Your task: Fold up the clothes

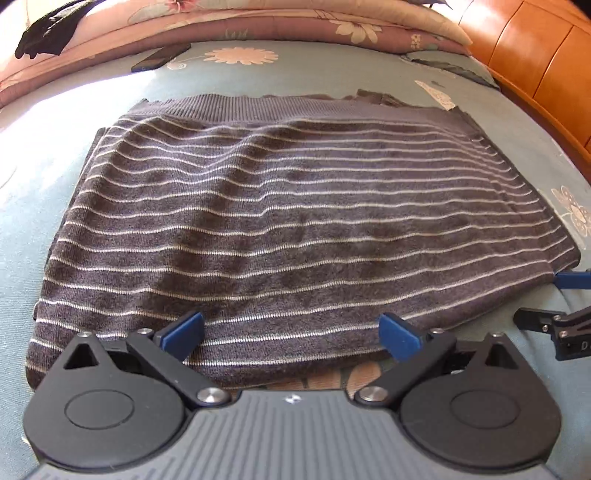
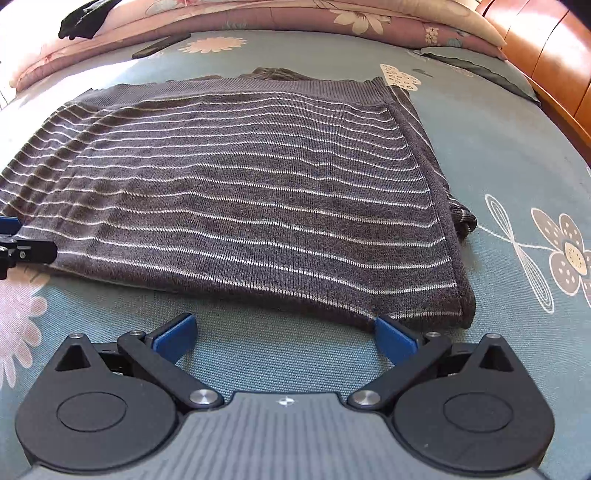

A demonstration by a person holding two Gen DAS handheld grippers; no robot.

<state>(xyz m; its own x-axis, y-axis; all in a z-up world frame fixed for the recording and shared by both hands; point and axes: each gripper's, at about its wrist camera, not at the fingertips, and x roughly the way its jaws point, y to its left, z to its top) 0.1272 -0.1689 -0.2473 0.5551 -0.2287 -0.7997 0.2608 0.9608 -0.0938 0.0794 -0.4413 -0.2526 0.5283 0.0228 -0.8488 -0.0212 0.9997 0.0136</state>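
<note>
On the bed: a grey knitted sweater with thin cream stripes point(image 1: 295, 221) lies as a flat, layered rectangle, ribbed hem at the far edge.
Progress: sides look tucked in, with extra layers showing along the right edge; whether another fold is due, I cannot say.
Texture: soft, fuzzy knit, gently rippled.
Left gripper point(image 1: 291, 330): blue pads spread wide over the near edge, gripping nothing.
Right gripper point(image 2: 284, 330): wide apart too, just short of the near right corner.
Beneath: a blue-grey flowered bedsheet point(image 2: 517, 155).
Beyond: a pink floral quilt point(image 1: 258, 18), an orange padded headboard point(image 1: 535, 55).
</note>
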